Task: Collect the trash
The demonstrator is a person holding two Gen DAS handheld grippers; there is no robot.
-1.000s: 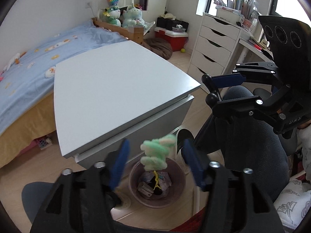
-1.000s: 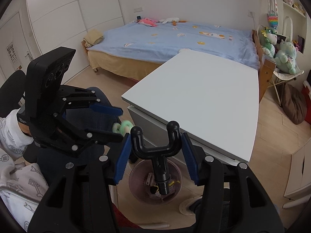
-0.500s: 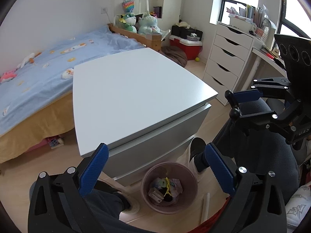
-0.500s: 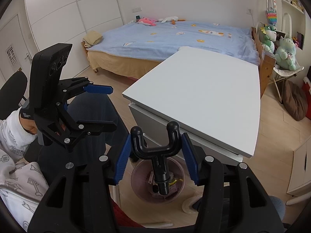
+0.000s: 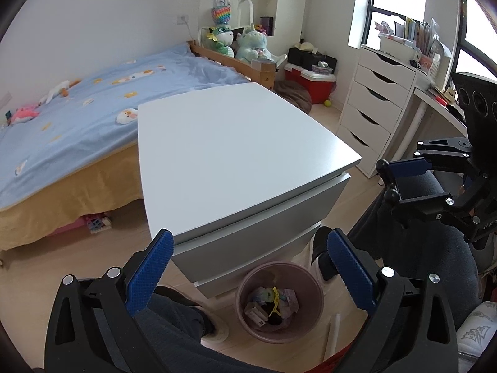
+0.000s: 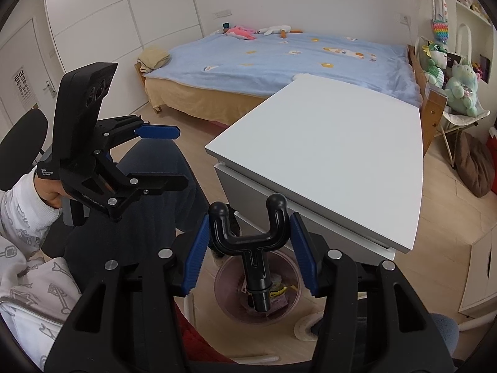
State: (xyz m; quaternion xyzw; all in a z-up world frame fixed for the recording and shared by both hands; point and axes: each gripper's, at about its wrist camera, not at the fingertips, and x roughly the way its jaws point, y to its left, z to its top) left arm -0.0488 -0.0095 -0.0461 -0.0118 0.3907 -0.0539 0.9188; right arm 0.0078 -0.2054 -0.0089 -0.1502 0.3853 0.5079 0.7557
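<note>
A pink trash bin (image 5: 279, 301) stands on the floor at the near edge of the white table (image 5: 236, 149). It holds several scraps, among them a green fuzzy piece (image 5: 264, 294) and a yellow bit. My left gripper (image 5: 248, 267) is open and empty, above the bin. My right gripper (image 6: 248, 248) is shut on a black Y-shaped plastic piece (image 6: 251, 242) and holds it above the bin (image 6: 289, 298). The right gripper also shows in the left wrist view (image 5: 394, 180), and the left gripper in the right wrist view (image 6: 167, 155).
A bed with a blue cover (image 5: 77, 108) stands left of the table. A white drawer unit (image 5: 376, 105) and a desk are at the right. My legs (image 5: 419, 242) and a chair sit close to the bin. A white roll (image 5: 330, 332) lies on the floor beside the bin.
My left gripper opened and let go of the green fuzzy piece, which fell into the bin. It then rose and drew back. The right gripper kept its hold on the black piece.
</note>
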